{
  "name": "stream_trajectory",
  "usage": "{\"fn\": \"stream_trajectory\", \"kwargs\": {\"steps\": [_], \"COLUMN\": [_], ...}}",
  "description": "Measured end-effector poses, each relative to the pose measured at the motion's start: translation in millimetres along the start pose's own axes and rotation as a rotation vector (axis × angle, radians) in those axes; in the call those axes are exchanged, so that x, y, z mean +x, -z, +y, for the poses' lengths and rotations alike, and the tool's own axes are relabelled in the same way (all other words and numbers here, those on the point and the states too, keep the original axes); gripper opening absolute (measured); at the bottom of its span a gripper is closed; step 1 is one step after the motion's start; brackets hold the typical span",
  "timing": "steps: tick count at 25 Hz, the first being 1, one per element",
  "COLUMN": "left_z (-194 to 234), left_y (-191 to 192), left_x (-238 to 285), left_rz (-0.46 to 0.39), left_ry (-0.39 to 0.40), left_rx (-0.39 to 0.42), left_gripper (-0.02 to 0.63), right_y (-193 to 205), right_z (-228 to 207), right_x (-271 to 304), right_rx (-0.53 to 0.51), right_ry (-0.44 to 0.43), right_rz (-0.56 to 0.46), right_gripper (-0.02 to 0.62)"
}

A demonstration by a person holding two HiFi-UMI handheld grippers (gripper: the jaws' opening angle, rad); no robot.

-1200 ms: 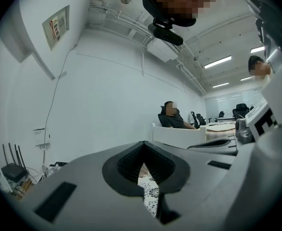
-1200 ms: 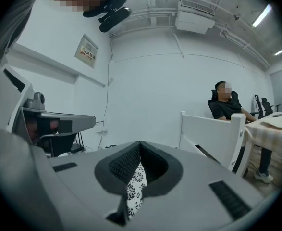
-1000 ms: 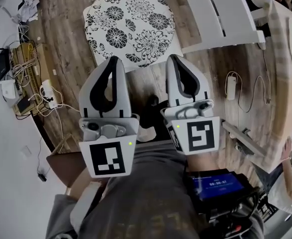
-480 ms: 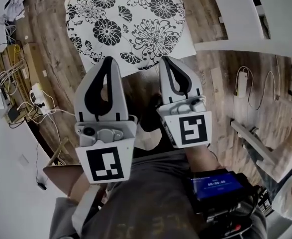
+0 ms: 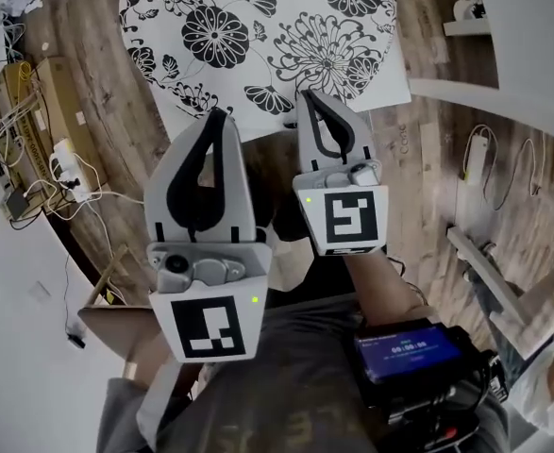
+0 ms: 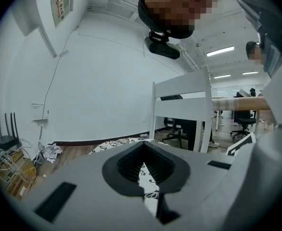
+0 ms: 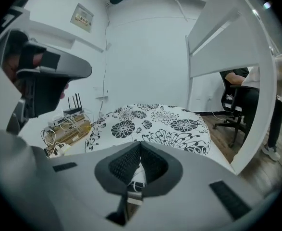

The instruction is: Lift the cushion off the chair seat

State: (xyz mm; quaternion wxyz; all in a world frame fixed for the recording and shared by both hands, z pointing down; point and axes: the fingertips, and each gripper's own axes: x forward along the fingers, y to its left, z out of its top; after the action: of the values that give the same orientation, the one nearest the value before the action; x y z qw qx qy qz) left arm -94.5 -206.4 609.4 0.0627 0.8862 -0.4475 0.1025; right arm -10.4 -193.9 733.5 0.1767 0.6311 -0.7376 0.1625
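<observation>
A white cushion with black flowers [image 5: 258, 36] lies flat on the seat of a white chair [image 5: 531, 26], at the top of the head view. My left gripper [image 5: 218, 113] is shut and empty, its tip just short of the cushion's near edge. My right gripper [image 5: 312, 95] is also shut and empty, its tip over the cushion's near edge. Whether it touches the fabric I cannot tell. The right gripper view has the cushion [image 7: 150, 124] spread out beyond the closed jaws [image 7: 141, 143]. In the left gripper view the cushion [image 6: 116, 142] is a low strip beside the chair back [image 6: 181, 95].
A cardboard box with cables and a power strip [image 5: 41, 121] sits on the wooden floor to the left, by the white wall. A white adapter with its cord [image 5: 475, 154] lies on the floor at the right. A device with a blue screen [image 5: 409, 352] hangs at the person's waist.
Both grippers have sunk toward the cushion's near edge, the right one more. The cushion now looks larger and closer. The jaws of both stayed shut.
</observation>
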Motion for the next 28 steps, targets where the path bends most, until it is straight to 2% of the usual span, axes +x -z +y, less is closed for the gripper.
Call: {"fn": "stream_trajectory", "kwargs": {"steps": [5,14,16,18,19,21,26,28], "left_z": [3.9,12.6,13.0,10.5,9.4,9.2,10.0,7.2], "left_y": [8.8,-1.5,-7.3,-13.4,-15.8,-18.3,-18.4,-19.3], "left_x": [0.1,15.8,18.1,18.1,18.7,22.3,29.5,28.9], "left_rz": [0.028,0.079,0.085,0.087,0.089,0.097,0.13,0.132], "left_ry": [0.017,0.041,0.046,0.054,0.061,0.076,0.101,0.108], "left_rx": [0.01,-0.018,-0.02,-0.019,-0.016,-0.013,-0.014,-0.013], "left_gripper": [0.006,0.006,0.006,0.006,0.006,0.006,0.006,0.006], "right_y": [30.5,34.5,31.4,32.1,34.1,37.5,33.6,36.7], "right_z": [4.9,4.6,2.0,-5.7,-10.6,-18.0,-19.5,-21.4], "right_x": [13.7,16.3,12.3,3.2,-1.3,-6.4,-14.8,-19.6], "right_rx": [-0.011,0.047,0.081,0.168,0.227,0.317,0.394,0.434], "right_ry": [0.006,0.0,0.008,0.035,0.054,0.092,0.149,0.166], "right_rz": [0.118,0.21,0.216,0.218,0.219,0.219,0.198,0.193], "right_gripper": [0.008,0.008,0.008,0.009,0.031,0.116,0.251,0.282]}}
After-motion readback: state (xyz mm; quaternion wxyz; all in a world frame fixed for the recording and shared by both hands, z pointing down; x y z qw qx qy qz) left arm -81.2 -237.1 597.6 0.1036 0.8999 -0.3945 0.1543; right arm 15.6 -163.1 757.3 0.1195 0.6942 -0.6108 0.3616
